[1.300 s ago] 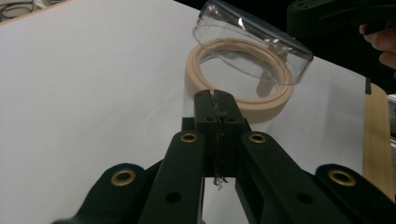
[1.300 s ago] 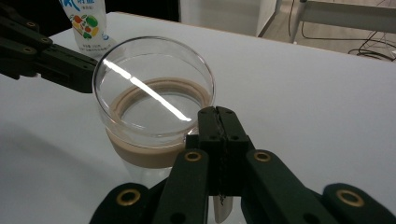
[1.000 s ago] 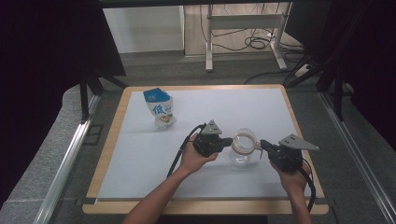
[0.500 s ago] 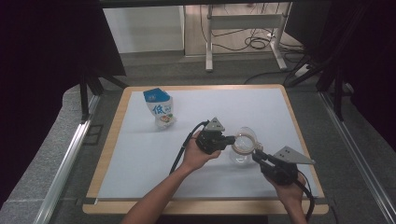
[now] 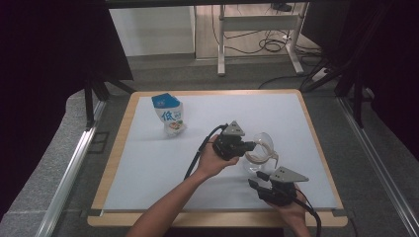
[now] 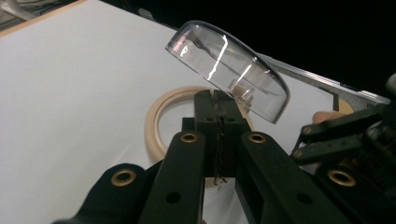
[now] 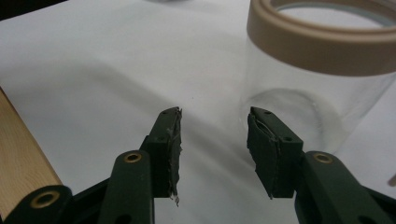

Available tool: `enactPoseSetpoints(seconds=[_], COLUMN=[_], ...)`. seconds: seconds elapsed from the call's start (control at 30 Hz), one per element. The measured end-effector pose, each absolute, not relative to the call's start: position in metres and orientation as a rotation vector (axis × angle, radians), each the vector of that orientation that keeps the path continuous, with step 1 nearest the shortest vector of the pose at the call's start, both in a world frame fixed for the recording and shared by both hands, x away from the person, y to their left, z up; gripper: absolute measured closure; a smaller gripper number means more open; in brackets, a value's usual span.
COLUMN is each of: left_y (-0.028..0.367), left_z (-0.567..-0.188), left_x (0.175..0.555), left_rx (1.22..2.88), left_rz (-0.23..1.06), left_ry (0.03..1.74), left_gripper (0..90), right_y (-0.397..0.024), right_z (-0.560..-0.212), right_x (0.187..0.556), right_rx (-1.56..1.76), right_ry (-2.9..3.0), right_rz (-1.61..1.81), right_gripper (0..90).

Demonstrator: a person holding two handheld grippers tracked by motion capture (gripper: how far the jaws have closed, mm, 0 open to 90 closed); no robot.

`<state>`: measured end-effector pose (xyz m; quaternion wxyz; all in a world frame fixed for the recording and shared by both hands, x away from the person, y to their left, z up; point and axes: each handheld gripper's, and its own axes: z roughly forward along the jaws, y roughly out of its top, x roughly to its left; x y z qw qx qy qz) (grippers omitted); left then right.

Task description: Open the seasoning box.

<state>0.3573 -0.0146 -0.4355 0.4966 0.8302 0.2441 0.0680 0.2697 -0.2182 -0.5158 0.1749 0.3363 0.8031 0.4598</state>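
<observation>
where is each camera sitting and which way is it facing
High view: above the person's side of the table, looking forward and down; both forearms, the left tongs and the right tongs show.
Left gripper view: on the left tongs, looking along shut jaws at the clear lid.
Right gripper view: on the right tongs, jaws apart, just been opening, nothing between, facing the jar.
All share the jar's beige rim.
</observation>
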Motion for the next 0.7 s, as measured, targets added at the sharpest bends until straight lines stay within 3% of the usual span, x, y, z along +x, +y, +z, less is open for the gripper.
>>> enactPoseSetpoints(seconds=[0.5, 0.7], left_y=[-0.062, -0.060], left_z=[-0.411, -0.414], left_x=[0.351, 0.355], left_rx=[2.064, 2.063], left_rz=[0.163, 0.145], left_ry=[0.472, 0.481], left_gripper=[89.9, 89.8], right_y=[-0.213, -0.214], right_z=[-0.528, -0.529], right_x=[0.272, 0.272], right_rx=[0.957, 0.964], right_ry=[2.299, 2.293], right_rz=[1.259, 1.258], right_gripper=[52.7, 51.5])
